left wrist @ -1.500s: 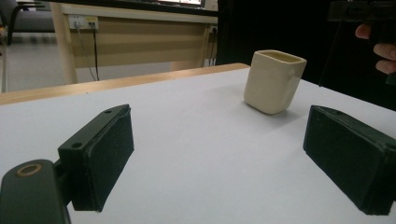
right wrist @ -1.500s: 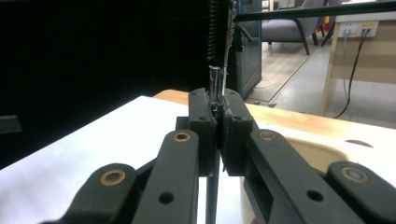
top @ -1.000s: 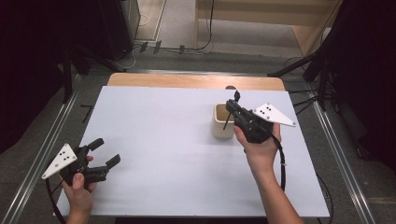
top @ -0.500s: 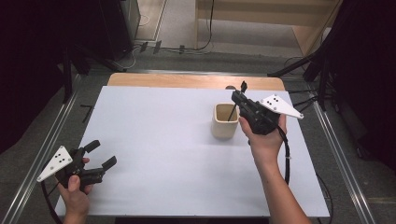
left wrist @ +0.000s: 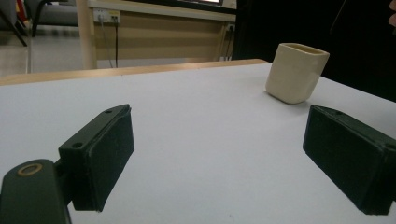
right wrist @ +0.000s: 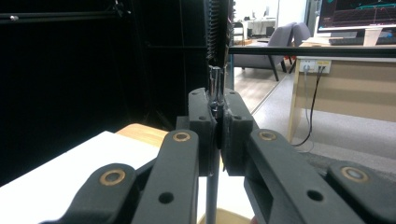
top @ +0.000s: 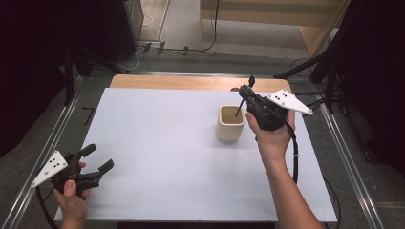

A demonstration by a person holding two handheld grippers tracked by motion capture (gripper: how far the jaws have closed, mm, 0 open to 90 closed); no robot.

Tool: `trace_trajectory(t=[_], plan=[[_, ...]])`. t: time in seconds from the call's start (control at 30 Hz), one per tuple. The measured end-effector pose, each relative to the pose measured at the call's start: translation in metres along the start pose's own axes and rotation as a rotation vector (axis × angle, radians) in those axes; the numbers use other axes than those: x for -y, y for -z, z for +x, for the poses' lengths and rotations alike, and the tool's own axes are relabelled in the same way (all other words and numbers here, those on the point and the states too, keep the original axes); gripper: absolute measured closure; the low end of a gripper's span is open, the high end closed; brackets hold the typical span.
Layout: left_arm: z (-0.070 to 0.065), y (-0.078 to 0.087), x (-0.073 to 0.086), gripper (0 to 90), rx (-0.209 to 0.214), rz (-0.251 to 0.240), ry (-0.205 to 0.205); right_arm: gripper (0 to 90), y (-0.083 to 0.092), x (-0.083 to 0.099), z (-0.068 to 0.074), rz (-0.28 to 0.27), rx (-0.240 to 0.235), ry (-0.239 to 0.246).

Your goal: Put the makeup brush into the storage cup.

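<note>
A cream square cup (top: pixel 229 128) stands upright right of the table's middle, also seen in the left gripper view (left wrist: pixel 296 71). My right gripper (top: pixel 245 94) is just behind and right of the cup, shut on a thin dark stick (top: pixel 242 99). The stick slants down to the cup's mouth. In the right gripper view the jaws (right wrist: pixel 218 116) pinch the stick (right wrist: pixel 213 186) upright, with the cup's rim (right wrist: pixel 229 216) below. My left gripper (top: pixel 98 158) is open and empty near the front left corner, its pads (left wrist: pixel 109 161) wide apart just above the table.
A white sheet (top: pixel 157 143) covers the table, with a wooden strip (top: pixel 181 82) along the far edge. Metal rails (top: pixel 348 157) run along both sides. Cables and dark stands lie on the floor beyond the table. The right gripper's cable (top: pixel 295 152) hangs beside the forearm.
My right gripper has risen and moved slightly away and to the right with the stick, staying by the cup. The left gripper has drifted a little toward the near left corner.
</note>
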State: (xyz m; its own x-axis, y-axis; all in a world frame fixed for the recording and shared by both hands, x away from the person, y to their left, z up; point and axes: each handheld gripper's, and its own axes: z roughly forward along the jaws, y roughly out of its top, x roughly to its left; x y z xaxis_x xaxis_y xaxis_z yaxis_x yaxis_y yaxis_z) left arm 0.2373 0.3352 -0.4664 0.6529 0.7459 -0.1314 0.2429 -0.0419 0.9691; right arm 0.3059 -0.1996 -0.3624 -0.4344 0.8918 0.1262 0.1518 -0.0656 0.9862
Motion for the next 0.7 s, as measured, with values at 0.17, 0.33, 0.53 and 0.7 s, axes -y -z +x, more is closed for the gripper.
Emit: trace_trajectory(t=[0.17,0.33,0.53,0.7], plan=[[0.0,0.0,0.0,9.4,0.001,-0.004,-0.001,86.6,-0.003,0.002,-0.003,0.005,0.011,0.002],[0.001,0.0,0.0,9.4,-0.001,-0.004,0.006,86.5,-0.008,0.006,-0.005,0.024,0.028,0.014],[0.0,0.0,0.0,9.4,0.002,-0.003,0.008,86.5,-0.014,0.017,-0.008,0.04,0.043,-0.001],[0.0,-0.001,0.0,9.4,0.0,0.0,0.009,86.4,-0.016,0.026,-0.012,0.065,0.057,-0.003]])
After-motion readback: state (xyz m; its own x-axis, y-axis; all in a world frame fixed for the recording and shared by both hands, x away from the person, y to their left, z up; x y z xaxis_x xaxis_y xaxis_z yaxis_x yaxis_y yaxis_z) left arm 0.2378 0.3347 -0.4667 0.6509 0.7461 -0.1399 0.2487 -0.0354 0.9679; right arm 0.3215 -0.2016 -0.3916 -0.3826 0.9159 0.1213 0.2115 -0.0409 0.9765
